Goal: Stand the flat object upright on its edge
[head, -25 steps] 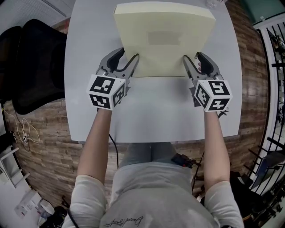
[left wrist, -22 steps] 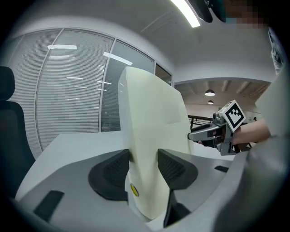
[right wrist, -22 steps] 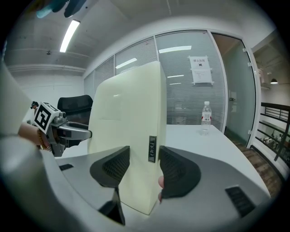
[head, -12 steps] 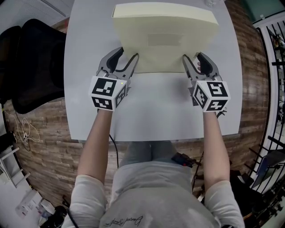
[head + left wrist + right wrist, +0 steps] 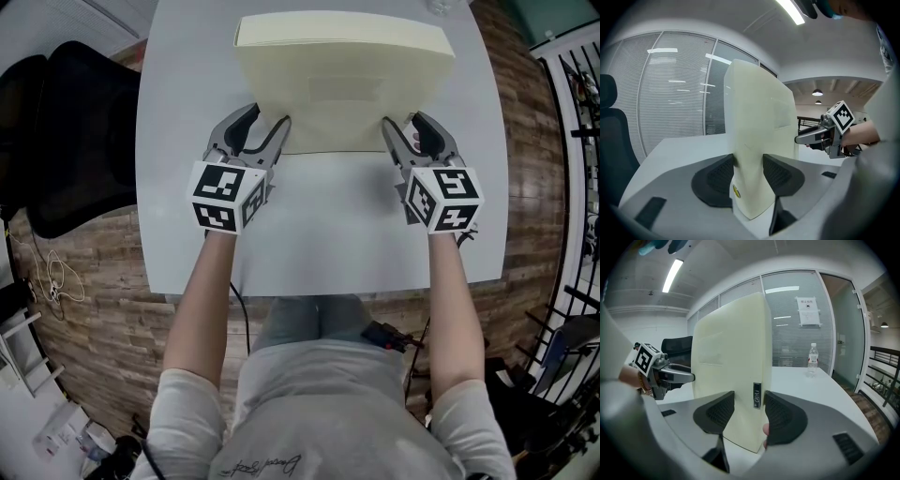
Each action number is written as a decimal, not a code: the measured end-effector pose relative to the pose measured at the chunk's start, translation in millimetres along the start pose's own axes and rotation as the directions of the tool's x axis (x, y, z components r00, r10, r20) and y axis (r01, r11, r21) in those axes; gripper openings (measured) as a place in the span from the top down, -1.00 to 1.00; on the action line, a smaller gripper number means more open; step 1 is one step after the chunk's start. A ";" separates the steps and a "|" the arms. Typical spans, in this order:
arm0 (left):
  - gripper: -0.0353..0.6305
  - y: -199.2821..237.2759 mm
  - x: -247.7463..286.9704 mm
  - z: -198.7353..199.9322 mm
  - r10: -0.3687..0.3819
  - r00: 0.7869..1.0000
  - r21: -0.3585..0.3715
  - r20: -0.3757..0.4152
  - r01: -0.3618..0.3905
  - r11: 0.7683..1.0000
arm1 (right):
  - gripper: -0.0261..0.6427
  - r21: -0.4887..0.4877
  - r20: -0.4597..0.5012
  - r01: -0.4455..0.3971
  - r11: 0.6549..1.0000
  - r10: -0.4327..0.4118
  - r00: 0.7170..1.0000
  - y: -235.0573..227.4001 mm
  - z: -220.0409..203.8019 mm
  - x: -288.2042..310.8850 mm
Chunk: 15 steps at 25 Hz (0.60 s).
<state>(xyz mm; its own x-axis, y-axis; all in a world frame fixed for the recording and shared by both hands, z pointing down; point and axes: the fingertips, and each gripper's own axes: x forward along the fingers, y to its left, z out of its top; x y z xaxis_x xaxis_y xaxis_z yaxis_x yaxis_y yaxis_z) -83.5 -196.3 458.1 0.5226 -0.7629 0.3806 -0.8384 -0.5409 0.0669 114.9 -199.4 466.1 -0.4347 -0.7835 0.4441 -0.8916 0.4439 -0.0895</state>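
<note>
Pale yellow flat slab (image 5: 342, 89) stands on its long bottom edge at the far middle of the grey desk (image 5: 328, 225), and its broad face looks toward the person. Its long axis runs from left to right. In both gripper views it looks upright or very close to it; a small lean I cannot judge.

The left tongs (image 5: 270, 117) are clamped on its lower left end and the right tongs (image 5: 401, 120) on its lower right end. Both reach in from the near side, and the slab's thickness fills the gap between the pads (image 5: 723, 176).

The two hands are equally near, so I think the release must be even on both sides, otherwise the slab can tip toward far or near.
</note>
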 end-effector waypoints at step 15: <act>0.28 -9.9 -8.6 -6.8 -0.002 1.000 -0.003 -0.028 0.002 1.000 | 0.27 -0.009 -0.032 -0.012 1.000 0.012 0.999 3.5 -9.1 -11.5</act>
<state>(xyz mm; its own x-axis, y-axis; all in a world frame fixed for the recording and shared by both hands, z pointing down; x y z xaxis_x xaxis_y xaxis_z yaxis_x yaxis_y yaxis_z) -80.8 -182.0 460.4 0.5200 -0.7512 0.4065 -0.8376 -0.5418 0.0702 118.0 -184.9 468.8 -0.4408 -0.7638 0.4715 -0.8851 0.4572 -0.0868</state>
